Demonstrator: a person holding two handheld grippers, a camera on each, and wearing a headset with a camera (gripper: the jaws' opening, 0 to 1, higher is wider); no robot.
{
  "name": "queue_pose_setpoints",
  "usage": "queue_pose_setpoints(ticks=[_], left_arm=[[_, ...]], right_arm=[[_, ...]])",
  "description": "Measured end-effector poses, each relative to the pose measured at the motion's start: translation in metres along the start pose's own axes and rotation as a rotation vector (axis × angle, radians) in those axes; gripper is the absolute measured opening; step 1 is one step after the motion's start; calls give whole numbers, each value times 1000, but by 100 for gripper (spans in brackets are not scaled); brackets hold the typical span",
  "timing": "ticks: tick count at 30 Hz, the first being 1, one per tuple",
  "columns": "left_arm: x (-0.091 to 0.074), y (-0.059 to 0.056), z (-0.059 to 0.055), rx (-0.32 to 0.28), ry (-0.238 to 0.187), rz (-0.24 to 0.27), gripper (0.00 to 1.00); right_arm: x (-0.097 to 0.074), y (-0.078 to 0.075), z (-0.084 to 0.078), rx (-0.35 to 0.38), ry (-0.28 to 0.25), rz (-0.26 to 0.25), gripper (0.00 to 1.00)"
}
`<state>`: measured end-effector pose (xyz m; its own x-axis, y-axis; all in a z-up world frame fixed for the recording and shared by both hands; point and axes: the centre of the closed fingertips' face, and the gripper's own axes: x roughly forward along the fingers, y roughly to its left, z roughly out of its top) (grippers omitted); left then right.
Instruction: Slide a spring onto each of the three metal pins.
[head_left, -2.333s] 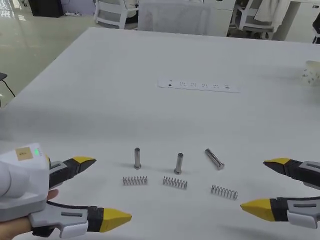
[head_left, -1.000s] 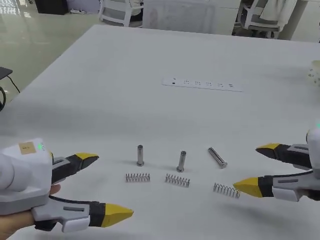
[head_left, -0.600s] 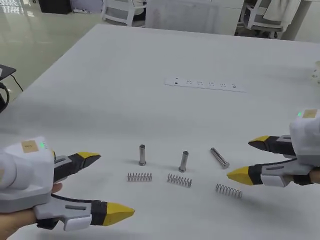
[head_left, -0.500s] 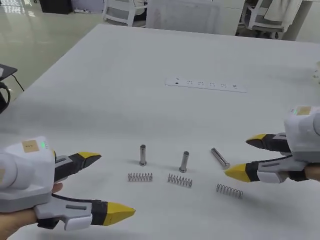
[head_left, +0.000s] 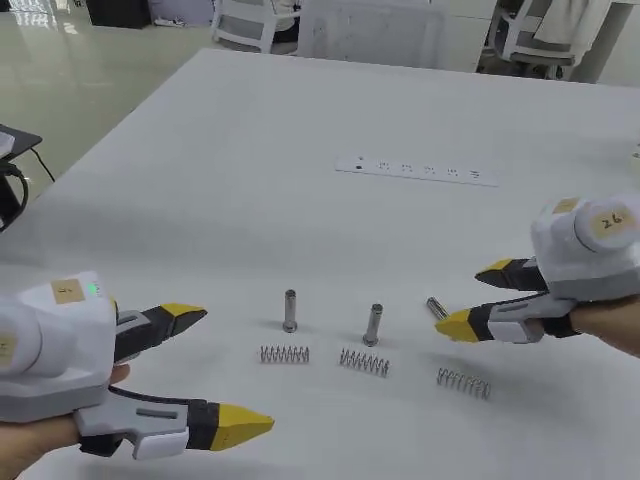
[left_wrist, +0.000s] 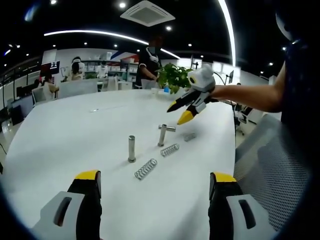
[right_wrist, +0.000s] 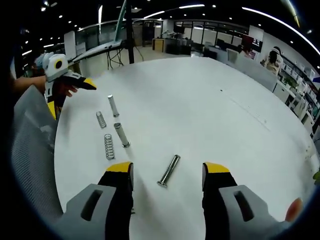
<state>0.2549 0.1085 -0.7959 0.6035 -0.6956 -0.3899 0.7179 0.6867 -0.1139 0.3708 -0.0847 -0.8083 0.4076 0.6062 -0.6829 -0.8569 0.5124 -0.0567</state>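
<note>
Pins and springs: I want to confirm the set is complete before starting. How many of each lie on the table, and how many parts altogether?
Metal pins: 3
Springs: 3
Total: 6

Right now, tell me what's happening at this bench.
A person works at a white table with a gripper in each hand. Two upright pins stand side by side, and a third pin lies on its side next to them. Three springs lie loose in front, none on a pin yet. The right gripper is open, its jaws either side of the third pin, not closed on it. The left gripper hangs open and empty.
</note>
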Motion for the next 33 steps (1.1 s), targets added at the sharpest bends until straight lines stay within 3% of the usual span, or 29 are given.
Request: queue_pose_setpoints(ticks=[10, 33], left_arm=[[0, 1, -1, 3, 4, -2, 86], [1, 2, -3, 5, 6, -3, 85]], right_arm=[[14, -10, 2, 20, 49, -31, 47], [36, -8, -5, 95, 148, -46, 21]])
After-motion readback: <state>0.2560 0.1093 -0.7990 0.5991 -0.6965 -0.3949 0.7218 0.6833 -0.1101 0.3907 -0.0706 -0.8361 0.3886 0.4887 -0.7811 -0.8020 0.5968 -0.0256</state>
